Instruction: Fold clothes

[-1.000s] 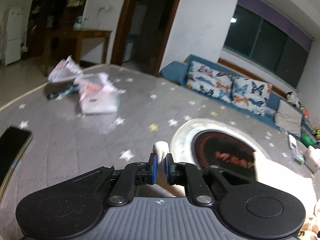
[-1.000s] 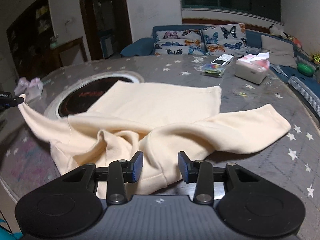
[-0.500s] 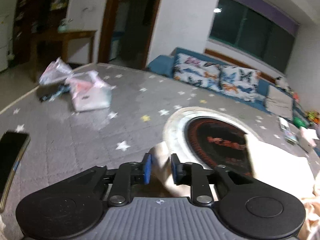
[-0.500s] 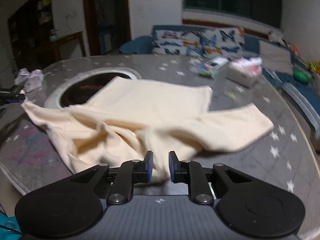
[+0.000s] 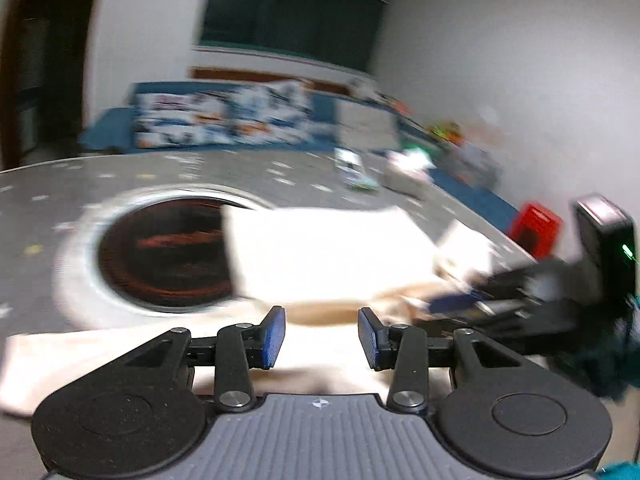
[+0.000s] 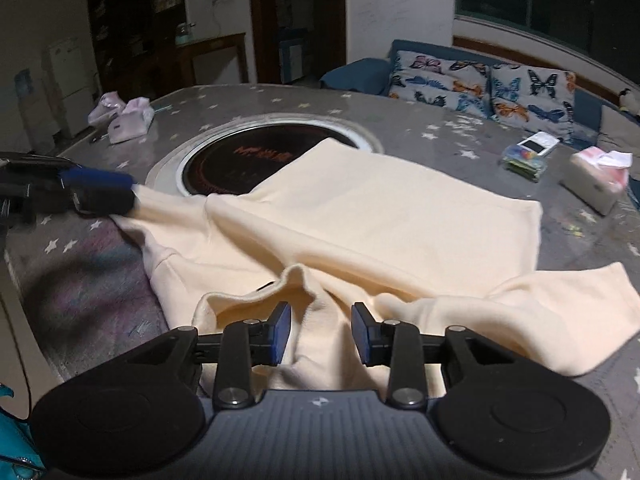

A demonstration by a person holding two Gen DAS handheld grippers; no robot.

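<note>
Two tongs work over one cream garment that lies spread and rumpled on the round grey desk. Both are opening. The right tongs stand spread above the bunched collar fold, their blue pads clear of the cloth on either side. The left tongs are likewise parted, with cloth lying beneath the gap and nothing pinched.

Only the right view is sharp: it shows the left tongs at the far left edge, next to the end of a sleeve drawn out toward them, though whether they touch it cannot be told. It also shows the soft, thick knit, its hemmed edges, and a second sleeve trailing to the right. The left view is smeared; it alone shows the right tongs as a dark shape at its right edge. A dark glass disc with a pale ring sits sunk in the star-printed desk, partly under the garment.
</note>
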